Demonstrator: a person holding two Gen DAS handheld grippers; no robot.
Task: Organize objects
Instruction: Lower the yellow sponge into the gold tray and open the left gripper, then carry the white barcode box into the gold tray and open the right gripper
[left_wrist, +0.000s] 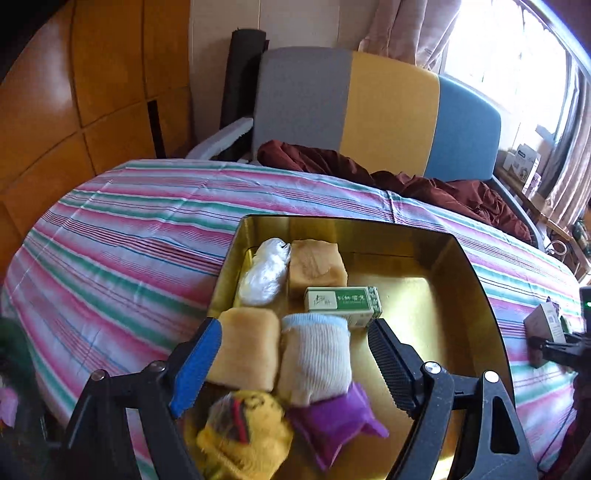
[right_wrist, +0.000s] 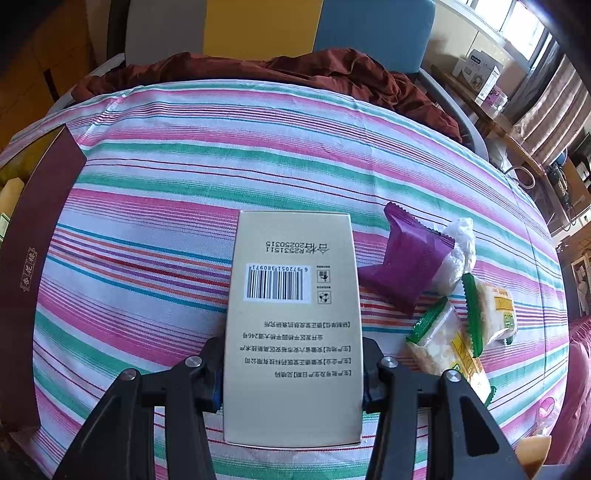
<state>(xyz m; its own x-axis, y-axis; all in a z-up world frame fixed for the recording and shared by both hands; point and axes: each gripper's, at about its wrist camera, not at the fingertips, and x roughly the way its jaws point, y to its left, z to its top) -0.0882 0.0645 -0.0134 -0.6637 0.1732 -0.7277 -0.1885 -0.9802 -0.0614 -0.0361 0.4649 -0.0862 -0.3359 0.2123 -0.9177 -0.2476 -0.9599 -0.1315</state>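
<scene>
In the left wrist view a gold tray (left_wrist: 476, 280) lies on the striped sheet. It holds a white plastic bundle (left_wrist: 264, 273), a tan block (left_wrist: 317, 266), a small green box (left_wrist: 343, 301), a tan folded cloth (left_wrist: 247, 350), a white-and-blue sock roll (left_wrist: 317, 362), a purple packet (left_wrist: 332, 424) and a yellow knitted item (left_wrist: 243, 435). My left gripper (left_wrist: 295, 326) hangs open over the sock roll, its pads pressing on nothing. My right gripper (right_wrist: 293, 354) is shut on a beige barcode box (right_wrist: 295, 295) above the sheet.
Right of the held box lie a purple packet (right_wrist: 406, 266), a white plastic bundle (right_wrist: 458, 254) and two green-edged snack packets (right_wrist: 447, 350). The tray's maroon outer wall (right_wrist: 37, 258) stands at the left. A maroon cloth (left_wrist: 424, 184) and a tricolour backrest (left_wrist: 388, 110) bound the far side.
</scene>
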